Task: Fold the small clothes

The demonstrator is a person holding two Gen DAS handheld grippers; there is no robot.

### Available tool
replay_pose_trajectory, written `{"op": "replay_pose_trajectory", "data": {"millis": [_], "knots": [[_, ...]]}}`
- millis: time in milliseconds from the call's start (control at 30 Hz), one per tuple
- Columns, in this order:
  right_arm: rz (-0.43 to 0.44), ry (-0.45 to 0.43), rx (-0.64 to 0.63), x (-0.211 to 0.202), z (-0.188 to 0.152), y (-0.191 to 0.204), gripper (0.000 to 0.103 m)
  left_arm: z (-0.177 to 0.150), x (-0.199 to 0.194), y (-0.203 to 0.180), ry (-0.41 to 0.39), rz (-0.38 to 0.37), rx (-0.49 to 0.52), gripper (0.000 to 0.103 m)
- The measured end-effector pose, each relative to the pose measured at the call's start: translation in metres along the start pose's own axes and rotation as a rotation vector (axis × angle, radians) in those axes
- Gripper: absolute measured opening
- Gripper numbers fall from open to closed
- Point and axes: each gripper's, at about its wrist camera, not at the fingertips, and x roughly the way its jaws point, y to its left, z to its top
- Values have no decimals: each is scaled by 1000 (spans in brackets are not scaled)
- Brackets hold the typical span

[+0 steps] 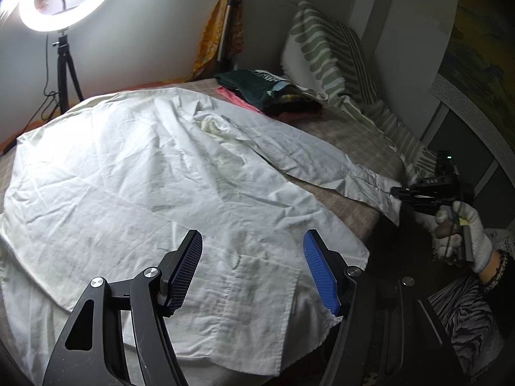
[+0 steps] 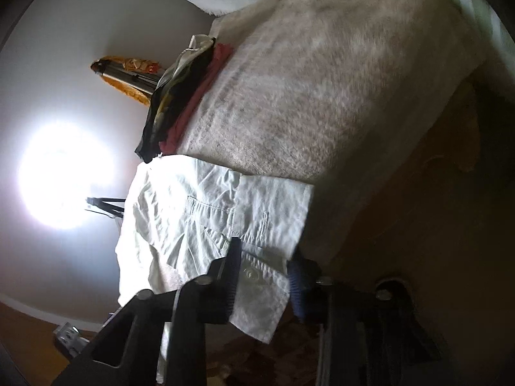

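The white shirt lies spread flat over the bed, its body smoothed out and one sleeve stretched toward the bed's edge, which looks like the layout for a first fold. The right claw is clamped on the sleeve's cuff, probably so the sleeve can be drawn back across the body. The left claw hovers wide and empty over the pocket and hem, seemingly ready to pin or pick up that edge, while a pile of other clothes waits beyond the shirt, near the striped pillow.
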Motion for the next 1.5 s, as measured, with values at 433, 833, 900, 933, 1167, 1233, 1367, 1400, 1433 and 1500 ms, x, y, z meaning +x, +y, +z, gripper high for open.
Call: {"op": "replay_pose_trajectory", "data": {"millis": [433,833,900,933,1167,1233,1367,1400,1433,1500], "knots": [[-47,-147,-297,-34,-2,103,0,2,-14,34,-11,56,-71,64],[31,-188,-664,-40,-31,274,0,-5,-60,81,-77,122,-173,64],[57,-175,-723,-35,-46,301,0,-5,-69,89,-97,132,-188,64],[70,-165,-754,-30,-54,316,0,-6,-75,95,-109,140,-200,64],[136,-52,-1005,16,-141,405,0,-15,-107,137,-163,181,-289,64],[156,3,-1073,35,-171,420,0,-21,-118,153,-176,190,-330,64],[167,107,-1188,79,-226,438,0,-33,-135,177,-198,221,-399,62],[165,130,-1213,90,-237,439,0,-35,-139,182,-204,230,-411,62],[159,161,-1248,104,-254,441,0,-39,-143,188,-212,239,-429,62],[154,212,-1290,123,-275,440,0,-43,-147,196,-217,246,-454,62]]}}
